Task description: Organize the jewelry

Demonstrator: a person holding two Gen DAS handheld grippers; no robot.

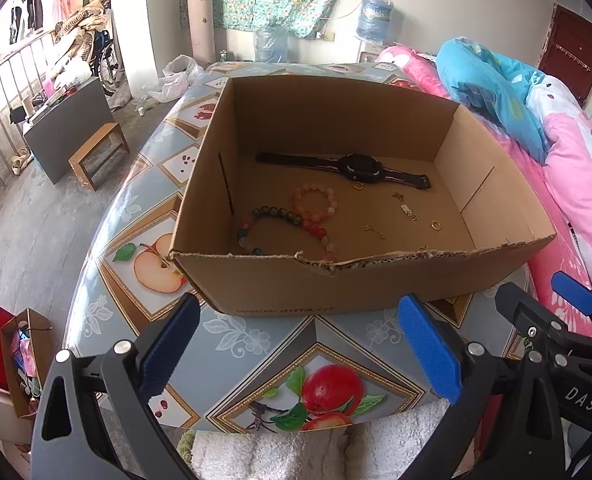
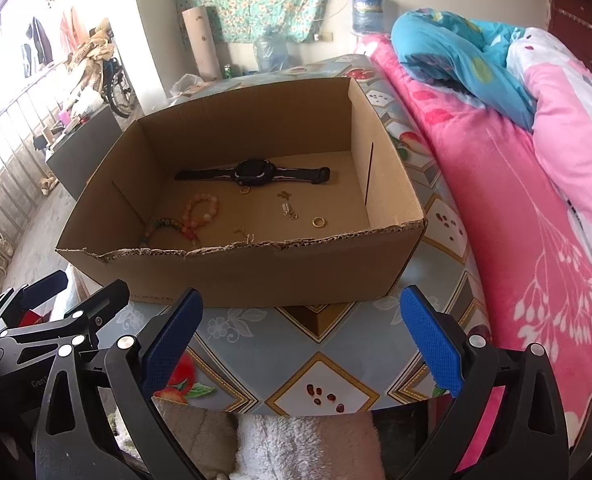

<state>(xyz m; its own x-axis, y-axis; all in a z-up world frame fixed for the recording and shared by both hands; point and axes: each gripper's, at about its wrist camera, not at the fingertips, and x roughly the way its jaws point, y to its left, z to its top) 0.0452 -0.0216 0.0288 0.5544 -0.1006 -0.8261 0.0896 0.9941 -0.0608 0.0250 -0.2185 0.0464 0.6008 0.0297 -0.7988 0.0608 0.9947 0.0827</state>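
— Nearest the lens, what do you see?

— White fleece [image 1: 256, 456] along the bottom edge of both views; above it the left gripper [image 1: 296, 344], jaws spread wide with nothing between them; its blue pads [image 1: 428, 352] hang over the tabletop [image 1: 256, 340], short of the cardboard box [image 1: 280, 284].

— And the other one?

— Right gripper [image 2: 300, 336] is the same; jaws wide apart, empty, held over the fruit-patterned cloth just before the near wall of the box; each gripper shows at the edge of the other's view, so they sit side by side.

— Where is the jewelry?

— All on the floor of the box; a black watch [image 1: 356, 166] lies flat along the far side, strap stretched out; nearer, a pink bead bracelet [image 1: 314, 204] touches or overlaps a multicoloured bead bracelet [image 1: 280, 228] toward the left wall; a gold ring [image 1: 358, 186] sits just beside the watch face; another gold ring [image 2: 319, 222] lies toward the right wall; between them are a few small gold pieces [image 1: 406, 208], too small to identify; a thin gold chain piece [image 1: 374, 231] lies nearer the torn front rim.

— Anything around the box?

— Pink bedding [image 2: 536, 220] runs along the right of the tabletop, with a blue quilt [image 2: 456, 52] bunched on it.
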